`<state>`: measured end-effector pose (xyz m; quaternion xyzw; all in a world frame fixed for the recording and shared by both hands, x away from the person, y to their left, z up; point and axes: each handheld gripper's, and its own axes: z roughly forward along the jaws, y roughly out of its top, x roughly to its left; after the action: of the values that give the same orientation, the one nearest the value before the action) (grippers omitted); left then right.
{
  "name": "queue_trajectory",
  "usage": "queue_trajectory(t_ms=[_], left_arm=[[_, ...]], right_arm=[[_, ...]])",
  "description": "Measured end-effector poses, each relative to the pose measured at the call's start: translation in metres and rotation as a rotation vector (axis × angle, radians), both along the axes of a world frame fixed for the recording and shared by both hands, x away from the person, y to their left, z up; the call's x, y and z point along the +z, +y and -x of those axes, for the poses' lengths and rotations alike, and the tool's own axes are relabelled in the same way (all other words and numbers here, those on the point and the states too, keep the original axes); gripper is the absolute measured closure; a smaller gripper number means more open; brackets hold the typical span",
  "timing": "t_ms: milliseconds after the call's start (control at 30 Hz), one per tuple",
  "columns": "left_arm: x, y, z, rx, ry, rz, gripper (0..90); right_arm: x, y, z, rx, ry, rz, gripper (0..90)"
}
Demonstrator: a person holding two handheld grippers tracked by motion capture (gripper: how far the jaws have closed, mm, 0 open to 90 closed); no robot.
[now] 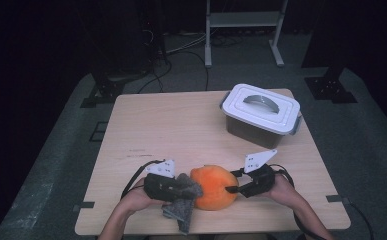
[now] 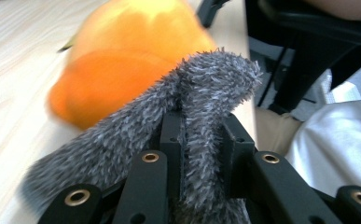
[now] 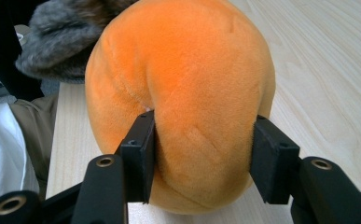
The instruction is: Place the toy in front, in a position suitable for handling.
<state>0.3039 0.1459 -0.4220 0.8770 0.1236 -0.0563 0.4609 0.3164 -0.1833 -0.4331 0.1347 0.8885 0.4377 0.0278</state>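
On the near edge of the table [image 1: 146,125], one orange plush [image 1: 213,187] sits squeezed by the right claw [image 1: 232,189], while the left claw [image 1: 183,189] is clamped tight on one grey furry cloth [image 1: 182,202] touching it. Far right stands one lidded white box [image 1: 261,114], well apart.

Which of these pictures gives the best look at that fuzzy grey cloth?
The left gripper view: the grey cloth is close up, pinched between the jaws. The high view shows it small, beside the orange plush. The right gripper view catches just a corner.

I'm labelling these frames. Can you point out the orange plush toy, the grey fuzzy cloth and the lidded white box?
orange plush toy [image 1: 213,187]: high view, middle of its top.
grey fuzzy cloth [image 2: 215,79]: left gripper view, folded upper end.
lidded white box [image 1: 281,117]: high view, lid's flat surface.
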Motion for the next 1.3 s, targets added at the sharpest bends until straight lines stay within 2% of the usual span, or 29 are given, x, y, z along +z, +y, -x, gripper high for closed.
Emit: queue_trajectory(t_ms=[167,500,633,700,800,933,1100,1133,1167,1200,1233,1300], left_arm=[[0.002,0.006,-0.008,0.038,0.015,0.037,74.5],[0.025,-0.006,-0.022,0.063,-0.035,0.055,74.4],[0.023,-0.009,-0.024,0.056,-0.018,0.047,74.3],[0.020,-0.008,-0.023,0.057,-0.010,0.042,74.3],[0.016,-0.004,-0.018,0.060,-0.013,0.043,74.3],[0.013,0.004,-0.010,0.063,-0.015,0.052,74.3],[0.011,0.006,-0.007,0.049,-0.004,0.058,74.3],[0.011,0.005,-0.008,0.048,-0.006,0.057,74.3],[0.012,0.003,-0.008,0.050,-0.008,0.056,74.3],[0.013,0.003,-0.009,0.049,-0.012,0.054,74.3],[0.014,0.002,-0.010,0.053,-0.013,0.054,74.3],[0.018,0.002,-0.012,0.051,-0.021,0.053,74.4]], right_arm=[[0.001,0.002,0.002,0.009,-0.008,0.002,47.3],[0.007,0.015,0.018,0.072,-0.119,0.042,48.1],[0.008,0.021,0.021,0.085,-0.128,0.047,45.9],[0.008,0.020,0.019,0.067,-0.109,0.040,37.0],[0.012,0.020,0.016,0.029,-0.049,0.024,28.0],[0.016,0.018,0.013,0.009,0.010,0.004,26.2],[0.008,0.017,0.007,0.002,0.088,-0.004,23.9],[0.006,0.019,0.006,-0.001,0.097,-0.006,25.0],[0.005,0.020,0.005,-0.001,0.100,-0.004,30.2],[0.006,0.021,0.006,-0.001,0.074,-0.001,39.7],[0.007,0.021,0.009,-0.005,0.023,-0.001,45.5],[0.011,0.021,0.013,0.009,-0.048,0.005,51.7]])
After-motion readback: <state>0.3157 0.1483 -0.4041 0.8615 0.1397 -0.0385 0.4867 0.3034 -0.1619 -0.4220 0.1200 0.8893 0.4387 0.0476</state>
